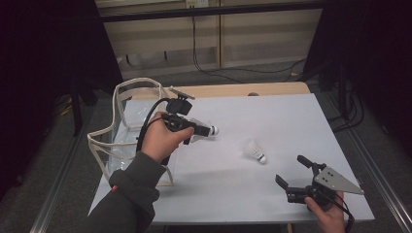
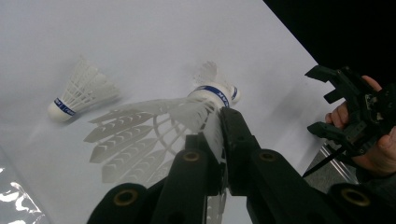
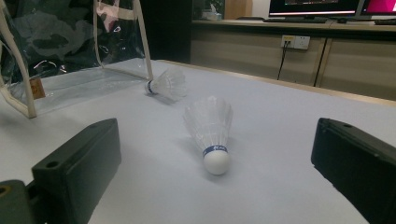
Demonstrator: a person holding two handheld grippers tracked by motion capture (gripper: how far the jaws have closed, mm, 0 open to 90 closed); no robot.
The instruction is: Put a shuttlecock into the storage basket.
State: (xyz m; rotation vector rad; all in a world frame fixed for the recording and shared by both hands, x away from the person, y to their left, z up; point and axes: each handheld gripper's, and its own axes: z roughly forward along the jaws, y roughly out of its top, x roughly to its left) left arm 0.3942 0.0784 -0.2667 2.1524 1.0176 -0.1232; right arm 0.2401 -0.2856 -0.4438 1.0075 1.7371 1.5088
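Shuttlecock number one [image 2: 205, 105] is pinched by its feather skirt between the closed jaws of the left gripper [image 2: 219, 140], and it is lifted off the white table [image 1: 272, 126]. From the high view I see its cork tip [image 1: 214, 130] pointing toward the table's middle, with the person's left hand [image 1: 158, 138] wrapped round the gripper's handle just in front of the clear bag [image 1: 128, 124]. That bag stands at the table's left edge, its cream trim and handles upright, its mouth facing up. In the left gripper view the held shuttlecock's blue band and round white cork stick out past the jaw tips, while the feathers are squeezed flat between the pads.

A second shuttlecock [image 1: 255, 152] lies on its side on the table, well apart from the bag and between the two grippers. In the right gripper view it lies between the two black jaws but farther off, cork end toward the camera, feathers fanning away.

The right gripper [image 1: 294, 171] sits low at the near right corner, held in the right hand [image 1: 326, 213], its jaws spread wide with nothing between them, pointing toward the lying shuttlecock
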